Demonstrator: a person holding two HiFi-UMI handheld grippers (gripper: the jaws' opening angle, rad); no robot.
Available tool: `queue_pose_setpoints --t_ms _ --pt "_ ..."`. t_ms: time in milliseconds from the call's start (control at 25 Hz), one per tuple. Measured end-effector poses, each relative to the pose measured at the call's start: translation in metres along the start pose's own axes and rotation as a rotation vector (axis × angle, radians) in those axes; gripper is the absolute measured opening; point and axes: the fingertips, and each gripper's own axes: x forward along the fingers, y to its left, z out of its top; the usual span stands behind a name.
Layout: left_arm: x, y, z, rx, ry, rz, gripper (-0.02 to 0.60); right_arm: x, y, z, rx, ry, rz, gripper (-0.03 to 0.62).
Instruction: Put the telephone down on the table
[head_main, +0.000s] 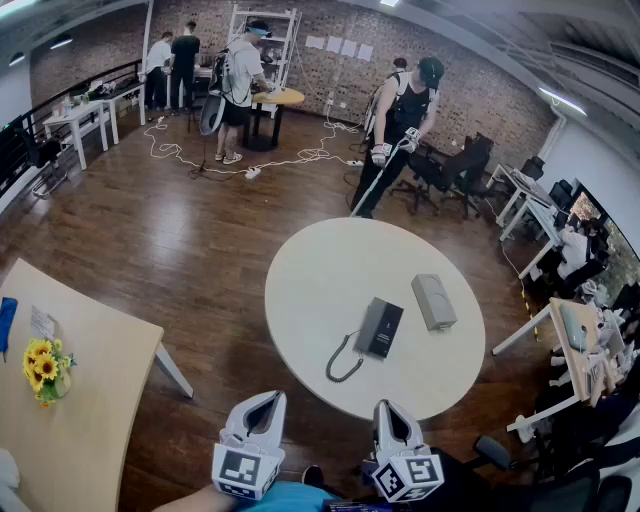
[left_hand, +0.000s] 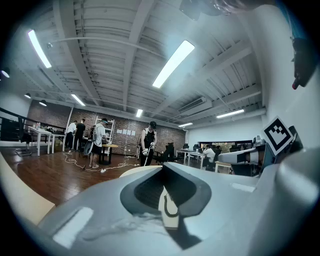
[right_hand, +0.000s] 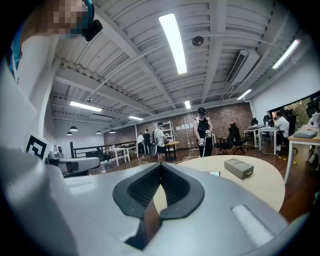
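- Your left tool (left_hand: 163, 168) has its jaws brought together at the tips, with nothing gripped between them.
- Your right tool (right_hand: 161, 167) is the same: jaws closed tip to tip and holding nothing.
- In the head view you hold the left tool (head_main: 268, 400) and the right tool (head_main: 389, 408) side by side just off the near edge of the round desk (head_main: 310, 270). Both point across it, and neither touches anything on it.
- The telephone (head_main: 380, 328) lies flat on the round desk, in its near half and a little right of centre, well apart from both tools.
- Its coiled cord (head_main: 343, 362) curls from the telephone's near left corner toward the near edge of the round desk. You can see a loop of the cord (left_hand: 167, 207) through the gap behind the left tool's tips.
- A grey box (head_main: 434, 301) lies flat on the round desk, just right of the telephone and not touching it. It also shows in the right gripper view (right_hand: 239, 168).
- A person in a black cap (head_main: 402, 120) stands on the wooden floor (head_main: 150, 250) beyond the far edge of the round desk.
- Left of the round desk stands a second desk (head_main: 100, 400) with sunflowers (head_main: 45, 365) on it.
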Motion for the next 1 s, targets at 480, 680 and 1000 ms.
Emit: queue_pose_setpoints --t_ms 480,680,1000 --pt "0.014 0.012 -0.004 -0.011 -0.002 -0.022 0.014 0.014 -0.009 -0.006 -0.002 0.009 -0.043 -0.006" --pt "0.053 0.015 0.001 0.023 -0.008 -0.024 0.014 0.053 -0.031 -0.004 0.015 -0.003 -0.019 -0.006" --pt "0.166 -0.001 0.020 0.067 -0.012 -0.043 0.014 0.125 -0.112 0.017 0.024 -0.007 -0.006 -0.006"
